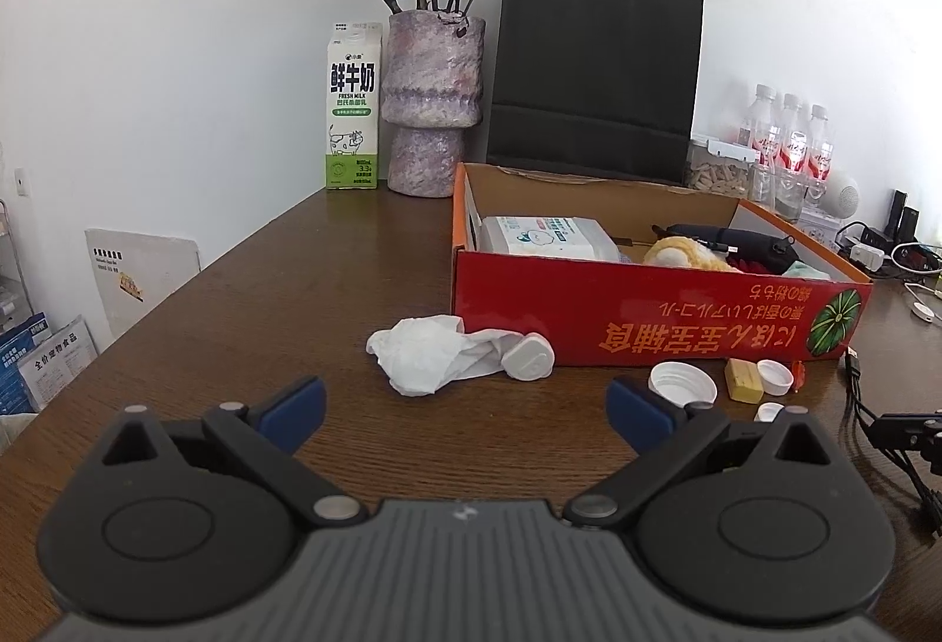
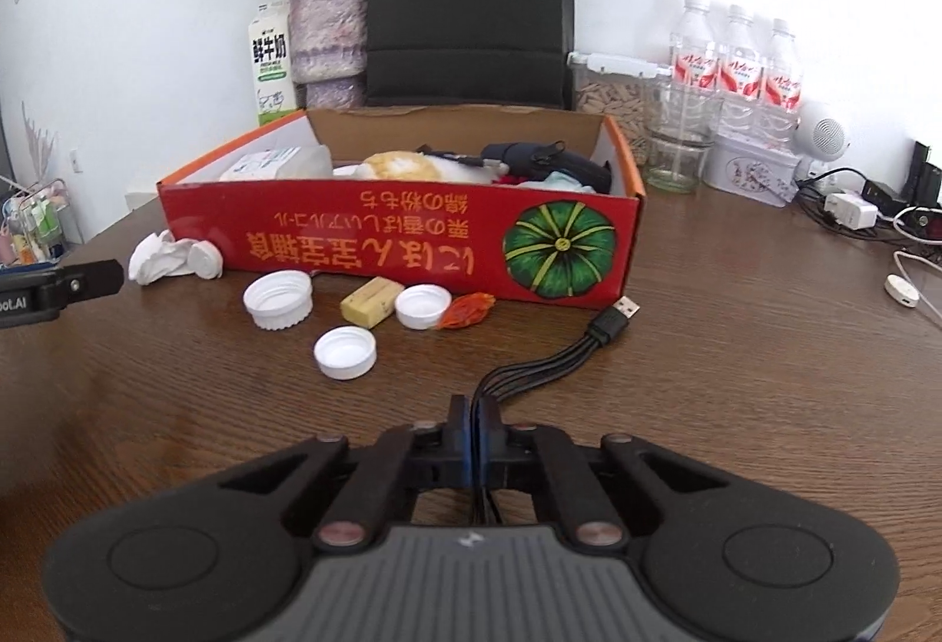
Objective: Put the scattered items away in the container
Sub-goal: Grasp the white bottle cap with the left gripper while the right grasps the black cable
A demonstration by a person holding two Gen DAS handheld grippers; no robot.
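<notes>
A: Nearest first, what is the right gripper point(image 2: 474, 421) doing?

B: Its jaws are pressed together on a black cable point(image 2: 533, 362). The cable runs forward over the table point(image 2: 765, 377), and its USB plug point(image 2: 619, 315) lies free just in front of the box point(image 2: 412, 236).

A: And the left gripper point(image 1: 465, 409)?

B: Jaws spread wide, nothing between them, hovering over bare wood.

A: What lies loose ahead?

B: Three white caps: a small one point(image 2: 345, 352) nearest, a big ribbed one point(image 2: 278, 299) to the left, and another point(image 2: 422, 306) beside a yellow block point(image 2: 371, 300). An orange wrapper point(image 2: 468, 311) touches that last cap. Further left, a crumpled tissue point(image 1: 421, 356) lies with a white lid point(image 1: 528, 358) against it.

A: The box?

B: Red, open-topped, right behind the scatter. It already holds a white packet point(image 1: 544, 236), something yellow and fluffy point(image 1: 683, 253), and a black pouch point(image 1: 730, 239).

A: Behind that?

B: A milk carton point(image 1: 351, 106), a vase point(image 1: 431, 103) of roses, a black bag point(image 1: 597, 65), and water bottles point(image 2: 736, 59) by the wall.
</notes>
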